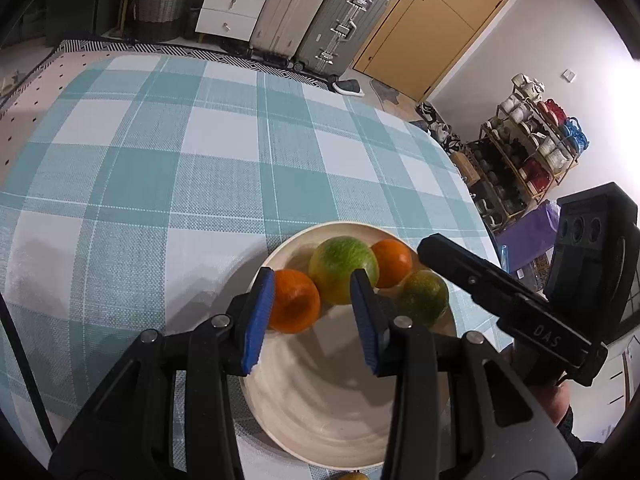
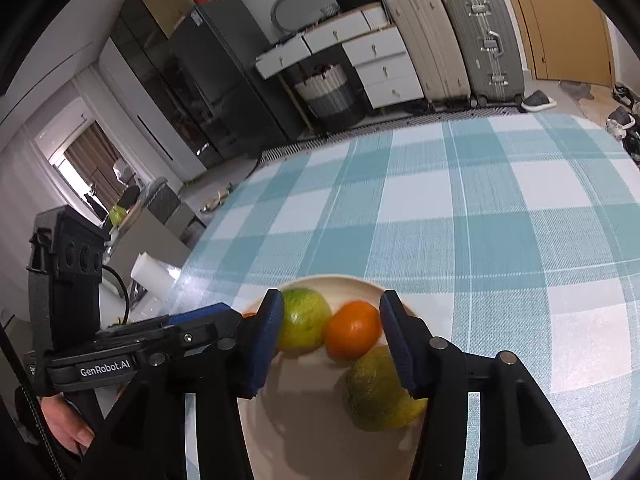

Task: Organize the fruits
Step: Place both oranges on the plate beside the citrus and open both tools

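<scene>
Blue-padded tongs hovering over the fruit plate

Left view: your left gripper is gaping empty over the plate, four fruits clustering at twelve o'clock. Right view: your right gripper is standing spread, nothing pinched, the green citrus resting at five o'clock, seemingly released.

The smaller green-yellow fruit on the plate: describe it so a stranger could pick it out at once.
On the teal-and-white checked tablecloth sits a round cream plate holding four round fruits. The smaller green-yellow fruit lies at the cluster's right end in the left wrist view, beside the small orange fruit. It is duller and darker than the larger green-yellow fruit.
</scene>
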Motion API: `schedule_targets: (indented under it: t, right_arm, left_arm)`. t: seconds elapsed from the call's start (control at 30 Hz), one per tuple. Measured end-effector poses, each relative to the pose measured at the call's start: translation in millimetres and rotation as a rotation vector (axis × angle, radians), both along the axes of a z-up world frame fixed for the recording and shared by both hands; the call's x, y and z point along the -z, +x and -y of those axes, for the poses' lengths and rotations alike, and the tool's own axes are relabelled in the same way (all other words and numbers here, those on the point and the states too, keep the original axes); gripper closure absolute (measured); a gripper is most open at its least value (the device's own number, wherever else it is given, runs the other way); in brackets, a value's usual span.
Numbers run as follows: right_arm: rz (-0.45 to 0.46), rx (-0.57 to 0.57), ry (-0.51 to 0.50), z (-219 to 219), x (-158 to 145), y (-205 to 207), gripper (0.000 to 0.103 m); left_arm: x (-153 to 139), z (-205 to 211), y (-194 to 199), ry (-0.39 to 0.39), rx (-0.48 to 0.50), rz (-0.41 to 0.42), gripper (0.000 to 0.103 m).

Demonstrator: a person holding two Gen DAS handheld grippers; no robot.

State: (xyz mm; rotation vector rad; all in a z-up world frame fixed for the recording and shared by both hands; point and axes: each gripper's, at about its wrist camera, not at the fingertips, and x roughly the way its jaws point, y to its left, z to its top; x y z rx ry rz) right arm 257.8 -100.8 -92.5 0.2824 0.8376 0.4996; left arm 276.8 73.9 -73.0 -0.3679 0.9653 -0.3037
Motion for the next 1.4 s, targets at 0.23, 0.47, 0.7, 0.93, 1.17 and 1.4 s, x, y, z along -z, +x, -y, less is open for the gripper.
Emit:
schedule_targets:
  t: [0.23,0.47,0.7,0.93,1.17,1.4]
  right_arm:
    - [0.024,0.003,0.014,5,-12,-10,0.051]
    - [0.061,-0.002,-0.015,9,-25,-34,0.051]
    - [0.062,-0.003,-0.030,18,-31,-59,0.051]
    - [0.061,-0.015,-0.056,24,-31,-92,0.038]
    - [0.079,-0.012,-0.092,30,-32,-128,0.015]
    - [0.113,0.020,-0.094,41,-34,-159,0.003]
  left_arm:
    - [-15,-6,-16,0.006,-0.026,0.030,0.066]
    - [-28,-5,-45,0.025,-0.046,0.057,0.065]
    - [-37,7,-75,0.060,-0.036,0.067,0.058]
    - [-39,18,-105,0.091,-0.026,0.062,0.044]
    - [-40,26,-139,0.095,-0.012,0.082,0.029]
    - [-39,29,-170,0.104,-0.019,0.090,0.020]
